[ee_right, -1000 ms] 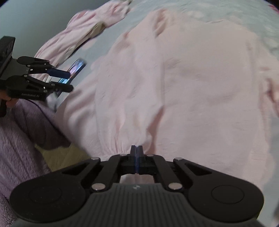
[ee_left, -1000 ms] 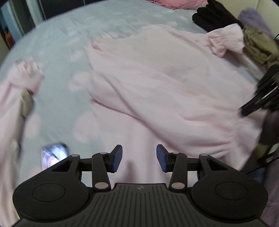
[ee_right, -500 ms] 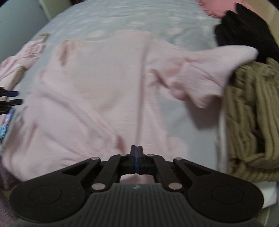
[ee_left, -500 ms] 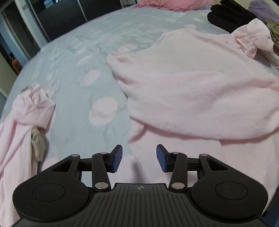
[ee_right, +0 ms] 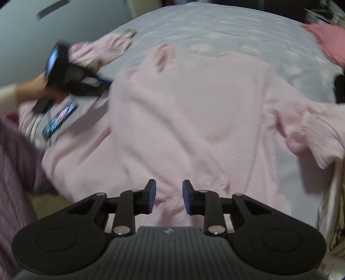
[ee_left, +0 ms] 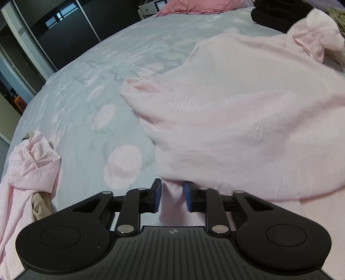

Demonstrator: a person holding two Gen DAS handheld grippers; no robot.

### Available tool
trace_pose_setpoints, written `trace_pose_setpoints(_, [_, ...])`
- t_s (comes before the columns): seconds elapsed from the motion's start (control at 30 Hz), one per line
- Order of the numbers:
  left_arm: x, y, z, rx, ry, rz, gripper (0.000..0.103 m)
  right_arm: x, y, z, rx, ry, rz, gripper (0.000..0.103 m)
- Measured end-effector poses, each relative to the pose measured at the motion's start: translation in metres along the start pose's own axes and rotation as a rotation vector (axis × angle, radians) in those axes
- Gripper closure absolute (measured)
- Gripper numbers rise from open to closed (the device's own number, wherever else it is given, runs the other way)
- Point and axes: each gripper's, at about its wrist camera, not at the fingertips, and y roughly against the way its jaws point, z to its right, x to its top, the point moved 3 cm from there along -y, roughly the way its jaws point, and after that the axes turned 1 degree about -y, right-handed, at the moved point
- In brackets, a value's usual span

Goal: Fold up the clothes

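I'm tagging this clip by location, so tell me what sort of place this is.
Most likely a bedroom. The pink garment lies spread on a bed with a pale blue spotted cover, a pink pillow sits at the far end, and other clothes are piled alongside.

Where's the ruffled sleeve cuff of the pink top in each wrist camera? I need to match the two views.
Left wrist: the ruffled cuff lies at the upper right, beside the black garment.
Right wrist: the ruffled cuff spreads at the right edge, mid-height.
Shared landmark: the dark pink pillow at the far end of the bed.
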Motion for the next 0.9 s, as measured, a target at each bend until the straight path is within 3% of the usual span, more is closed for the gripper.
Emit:
trace_pose_setpoints(0.13, [0.004, -0.004, -0.004, -0.010, 0.040, -0.019, 0.096, -0.011, -0.023, -0.024, -0.049, 0.125, -0.102, 0.049])
trace_pose_setpoints(0.27, [0.005, -0.004, -0.007, -0.013, 0.074, -0.028, 0.097, -0.025, -0.054, -0.038, -0.131, 0.229, -0.189, 0.050])
trace_pose_setpoints(0.3, [0.005, -0.003, -0.008, -0.013, 0.080, -0.029, 0.097, -0.028, -0.060, -0.038, -0.149, 0.244, -0.206, 0.061])
trace_pose_setpoints(0.33, [0.005, -0.003, -0.008, -0.012, 0.083, -0.029, 0.098, -0.030, -0.065, -0.037, -0.167, 0.247, -0.228, 0.090])
trace_pose_setpoints(0.37, [0.004, -0.002, -0.009, -0.011, 0.086, -0.029, 0.098, -0.031, -0.067, -0.034, -0.188, 0.240, -0.247, 0.101])
trace_pose_setpoints(0.4, [0.004, -0.001, -0.009, -0.012, 0.090, -0.029, 0.099, -0.031, -0.067, -0.031, -0.205, 0.232, -0.262, 0.101])
trace_pose_setpoints(0.57, [0.000, 0.002, -0.011, -0.019, 0.098, -0.026, 0.101, -0.005, -0.016, -0.019, -0.142, 0.122, -0.162, 0.101])
trace_pose_setpoints(0.7, [-0.004, 0.007, -0.022, -0.025, 0.154, -0.026, 0.101, 0.029, 0.053, 0.011, -0.127, -0.052, 0.025, 0.101])
trace_pose_setpoints(0.77, [-0.005, 0.012, -0.028, -0.069, 0.202, 0.000, 0.101, 0.041, 0.080, 0.033, -0.140, -0.153, 0.113, 0.101])
trace_pose_setpoints(0.9, [-0.009, 0.017, -0.039, -0.073, 0.267, 0.006, 0.102, 0.051, 0.089, 0.038, -0.100, -0.215, 0.148, 0.101])
